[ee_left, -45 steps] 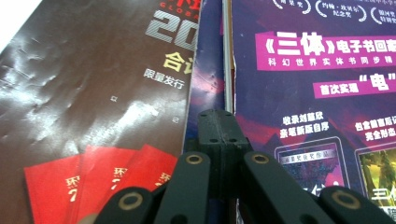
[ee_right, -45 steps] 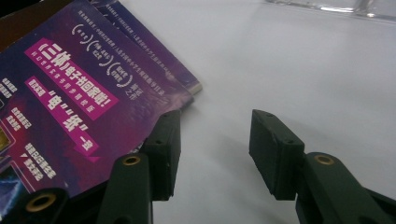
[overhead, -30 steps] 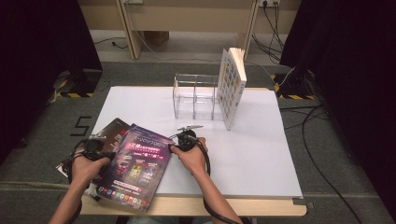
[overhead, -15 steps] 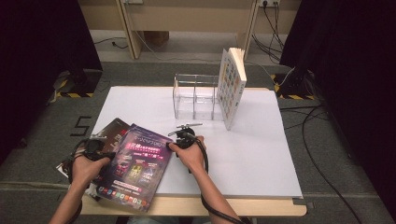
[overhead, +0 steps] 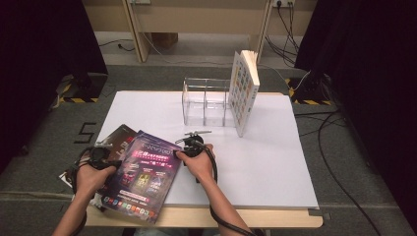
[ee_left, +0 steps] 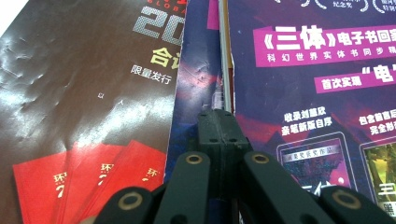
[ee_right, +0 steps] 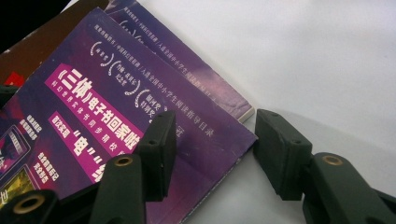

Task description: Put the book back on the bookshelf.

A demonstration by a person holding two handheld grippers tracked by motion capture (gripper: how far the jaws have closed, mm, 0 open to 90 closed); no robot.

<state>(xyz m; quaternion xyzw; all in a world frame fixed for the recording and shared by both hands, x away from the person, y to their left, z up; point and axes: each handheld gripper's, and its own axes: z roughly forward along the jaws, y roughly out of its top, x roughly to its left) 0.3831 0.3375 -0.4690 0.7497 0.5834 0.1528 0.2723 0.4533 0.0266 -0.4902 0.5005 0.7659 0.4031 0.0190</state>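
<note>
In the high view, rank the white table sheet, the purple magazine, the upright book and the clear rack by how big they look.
1. White table sheet
2. Purple magazine
3. Upright book and clear rack: look alike; they also stand farther from the camera, so unsure.

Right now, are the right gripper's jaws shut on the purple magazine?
No: the right gripper has open jaws around the purple magazine corner, one pad clear.

Purple magazines: two, one purple magazine (overhead: pixel 145 174) stacked on another, whose corner (ee_right: pixel 219 100) juts out beneath
Brown booklet (overhead: pixel 119 136): one, under the purple pair
Clear acrylic rack (overhead: pixel 205 101): one, with two open compartments visible
Upright book (overhead: pixel 244 91): one, standing in the rack's right end
White board (overhead: pixel 265 157): one
Handheld grippers: two, the left gripper (overhead: pixel 98 156) and the right gripper (overhead: pixel 193 143)
</note>
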